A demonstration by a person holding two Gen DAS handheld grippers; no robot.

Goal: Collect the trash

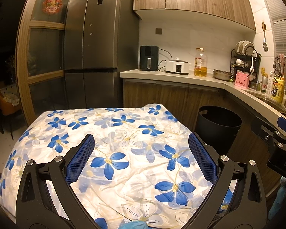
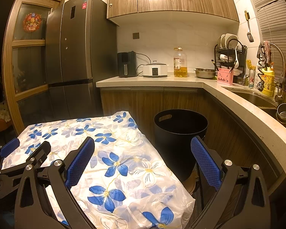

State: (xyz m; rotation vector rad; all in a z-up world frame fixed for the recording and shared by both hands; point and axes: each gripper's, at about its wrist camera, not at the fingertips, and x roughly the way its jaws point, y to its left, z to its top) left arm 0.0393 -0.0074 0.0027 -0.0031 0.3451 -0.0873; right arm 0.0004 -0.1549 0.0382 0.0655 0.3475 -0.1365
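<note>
A black round trash bin (image 1: 218,127) stands on the floor to the right of a table covered by a white cloth with blue flowers (image 1: 114,152); the bin (image 2: 179,133) and the cloth (image 2: 114,162) also show in the right wrist view. No trash shows on the cloth. My left gripper (image 1: 141,143) is open and empty above the cloth. My right gripper (image 2: 143,145) is open and empty over the table's right edge, near the bin. The left gripper (image 2: 24,148) shows at the left of the right wrist view, and part of the right gripper (image 1: 276,133) at the right of the left wrist view.
A counter (image 2: 152,81) runs behind and along the right, with an air fryer (image 2: 126,64), cooker (image 2: 155,69), oil bottle (image 2: 180,62), metal bowl (image 2: 205,72), dish rack (image 2: 229,55) and sink (image 2: 257,99). A tall fridge (image 2: 74,57) stands at the back left.
</note>
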